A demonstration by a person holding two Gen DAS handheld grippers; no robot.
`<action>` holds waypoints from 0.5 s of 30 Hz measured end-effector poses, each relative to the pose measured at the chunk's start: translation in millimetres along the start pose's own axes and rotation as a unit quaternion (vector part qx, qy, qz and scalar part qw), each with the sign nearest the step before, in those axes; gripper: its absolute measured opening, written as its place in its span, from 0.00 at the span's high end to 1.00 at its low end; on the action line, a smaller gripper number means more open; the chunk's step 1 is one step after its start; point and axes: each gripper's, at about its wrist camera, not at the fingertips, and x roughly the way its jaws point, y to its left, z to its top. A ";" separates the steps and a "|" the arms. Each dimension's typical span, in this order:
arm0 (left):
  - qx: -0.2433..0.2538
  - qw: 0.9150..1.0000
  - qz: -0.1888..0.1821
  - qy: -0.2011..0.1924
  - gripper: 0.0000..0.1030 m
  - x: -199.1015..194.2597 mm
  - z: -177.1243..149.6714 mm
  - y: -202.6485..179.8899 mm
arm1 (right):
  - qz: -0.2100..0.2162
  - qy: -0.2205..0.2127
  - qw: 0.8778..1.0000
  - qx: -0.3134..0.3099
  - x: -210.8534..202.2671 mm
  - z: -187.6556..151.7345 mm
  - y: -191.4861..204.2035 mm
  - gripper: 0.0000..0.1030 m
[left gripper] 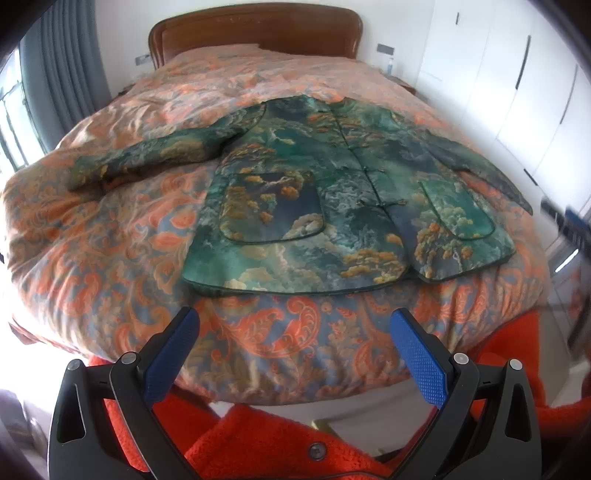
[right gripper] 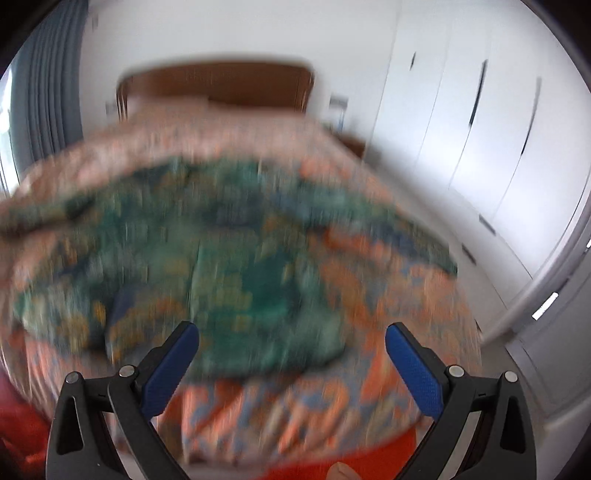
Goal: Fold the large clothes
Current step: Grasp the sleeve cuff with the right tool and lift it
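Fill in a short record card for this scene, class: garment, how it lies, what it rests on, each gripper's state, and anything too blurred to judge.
garment: green patterned jacket, front up, fastened down the middle
how it lies: spread flat, unfolded, sleeves out to both sides
surface: bed with orange paisley bedspread, wooden headboard at the far end
left gripper: open, holding nothing, short of the jacket's hem
right gripper: open, holding nothing
blurred: the right wrist view is motion-blurred, so no jacket detail can be read there
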 end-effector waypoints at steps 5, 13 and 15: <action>0.002 1.000 0.000 0.000 0.00 0.3 0.1 -2.5 | 0.058 -0.035 0.997 0.022 35.9 34.3 -55.3 0.00; 0.004 1.000 0.002 0.000 0.00 1.3 0.0 -3.5 | 0.012 -0.019 0.991 0.134 111.5 51.2 -159.5 0.00; 0.005 1.000 0.001 0.005 0.00 2.3 0.0 -6.7 | -0.007 -0.029 0.985 0.173 125.2 49.6 -188.8 0.00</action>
